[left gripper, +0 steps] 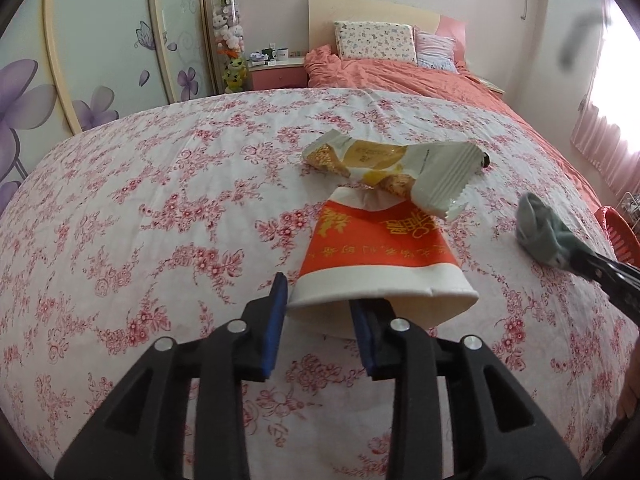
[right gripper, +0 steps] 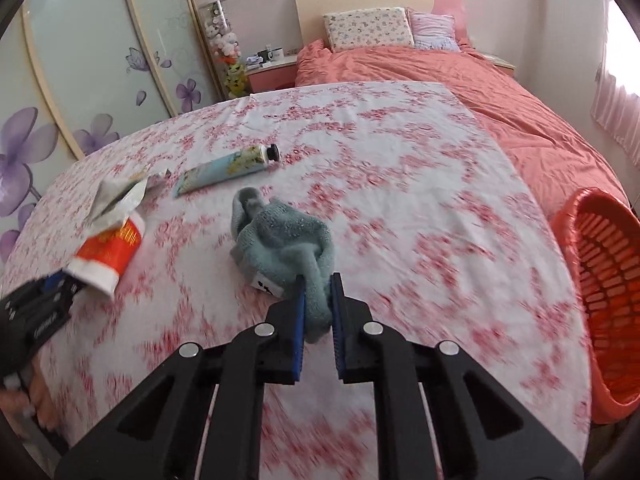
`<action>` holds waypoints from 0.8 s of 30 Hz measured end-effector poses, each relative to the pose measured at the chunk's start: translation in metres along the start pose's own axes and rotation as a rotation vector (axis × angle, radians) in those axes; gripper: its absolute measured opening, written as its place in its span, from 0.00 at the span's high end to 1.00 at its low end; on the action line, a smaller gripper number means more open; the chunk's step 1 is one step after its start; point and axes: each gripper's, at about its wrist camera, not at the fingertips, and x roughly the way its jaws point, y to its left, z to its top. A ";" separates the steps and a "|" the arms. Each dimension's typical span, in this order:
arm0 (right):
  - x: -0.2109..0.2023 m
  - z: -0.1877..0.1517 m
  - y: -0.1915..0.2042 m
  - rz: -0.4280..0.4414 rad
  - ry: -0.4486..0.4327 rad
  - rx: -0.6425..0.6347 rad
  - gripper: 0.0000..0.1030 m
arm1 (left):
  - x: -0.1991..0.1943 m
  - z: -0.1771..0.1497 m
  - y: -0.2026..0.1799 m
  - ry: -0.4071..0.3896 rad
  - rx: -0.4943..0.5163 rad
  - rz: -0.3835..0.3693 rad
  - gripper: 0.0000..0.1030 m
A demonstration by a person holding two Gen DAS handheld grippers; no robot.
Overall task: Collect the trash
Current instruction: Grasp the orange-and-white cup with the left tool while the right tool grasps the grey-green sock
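We've got 2 grippers on the floral sheet [right gripper: 400, 184]. Left gripper [left gripper: 318, 312] straddles the rim of the crushed paper cup [left gripper: 380, 256] lying on its side; jaws are apart, 1 finger inside the mouth, 1 outside, pads not pressing yet. Cup's light, thin-walled, already dented, so we judge the rim wall the best hold w/ a gentle squeeze.

A snack wrapper [left gripper: 384, 164] pokes from the cup's far end at 12 o'clock; it's crinkly, near weightless, may slip out if we tip the cup.

Right gripper [right gripper: 318, 304] is clamped on a soft teal cloth [right gripper: 280, 240], bunched fabric between the pads; limp, no slip risk. A cream tube [right gripper: 228, 170] lies at 11 o'clock from the cloth.

Orange basket [right gripper: 600, 280] sits off the bed edge at 3 o'clock; what shows of its inside looks empty.
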 end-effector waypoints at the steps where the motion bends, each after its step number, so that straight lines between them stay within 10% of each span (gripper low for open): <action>1: -0.001 0.000 -0.002 0.008 0.000 0.000 0.84 | 0.001 0.001 -0.001 -0.001 0.002 0.001 0.68; 5: -0.003 0.003 -0.002 -0.002 -0.027 -0.009 0.48 | 0.002 0.004 -0.005 -0.005 0.004 0.009 0.67; 13: 0.020 0.012 0.011 -0.010 -0.010 -0.042 0.29 | 0.007 0.012 -0.007 -0.012 0.004 0.010 0.64; 24: 0.036 0.014 0.026 -0.064 0.033 -0.101 0.35 | 0.019 0.017 -0.004 0.019 -0.014 0.007 0.75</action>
